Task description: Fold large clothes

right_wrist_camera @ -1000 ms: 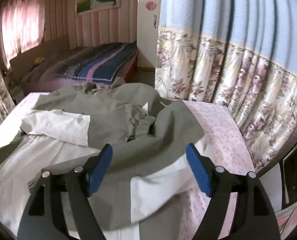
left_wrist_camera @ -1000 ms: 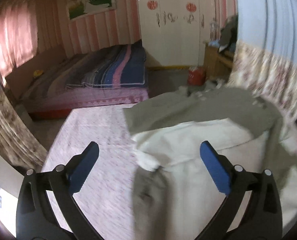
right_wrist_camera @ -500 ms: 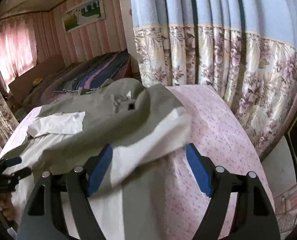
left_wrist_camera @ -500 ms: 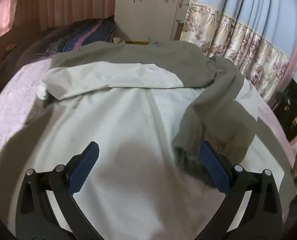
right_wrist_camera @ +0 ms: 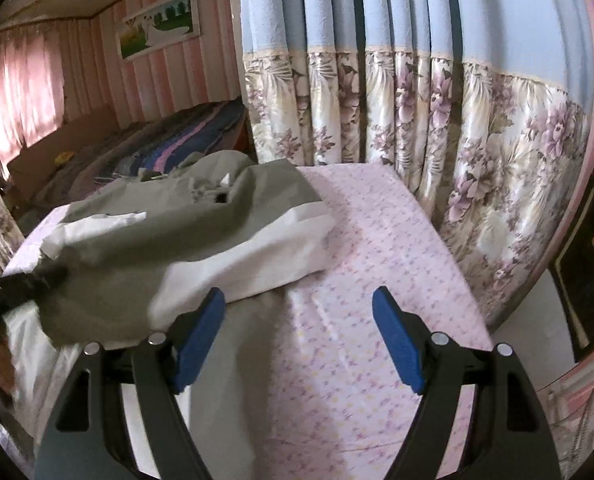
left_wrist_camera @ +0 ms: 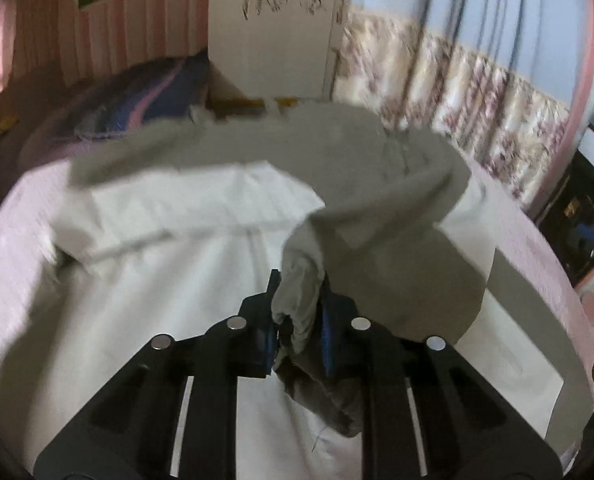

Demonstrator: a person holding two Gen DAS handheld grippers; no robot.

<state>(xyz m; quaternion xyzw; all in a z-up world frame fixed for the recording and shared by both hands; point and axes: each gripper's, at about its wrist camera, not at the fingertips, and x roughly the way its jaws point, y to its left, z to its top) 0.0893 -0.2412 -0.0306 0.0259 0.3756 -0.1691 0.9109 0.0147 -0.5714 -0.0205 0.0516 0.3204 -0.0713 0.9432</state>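
A large grey-green jacket with a white lining (left_wrist_camera: 169, 264) lies spread open on a pink flowered table (right_wrist_camera: 369, 240). My left gripper (left_wrist_camera: 297, 320) is shut on the cuff end of a grey sleeve (left_wrist_camera: 377, 208) and holds it above the white lining. The jacket also shows in the right wrist view (right_wrist_camera: 169, 224), bunched at the left. My right gripper (right_wrist_camera: 301, 332) is open and empty over the jacket's right edge and the bare tablecloth. The left gripper shows dimly at the left edge of that view (right_wrist_camera: 25, 284).
A flowered curtain (right_wrist_camera: 417, 128) hangs close behind the table's far and right sides. A bed with a striped blanket (left_wrist_camera: 137, 96) stands beyond the table, and a white wardrobe (left_wrist_camera: 273, 28) behind it. A dark cabinet (left_wrist_camera: 577, 208) stands at the right.
My left gripper has closed on the grey sleeve end and lifted it. My right gripper has swung to the right, away from the jacket, and stays open.
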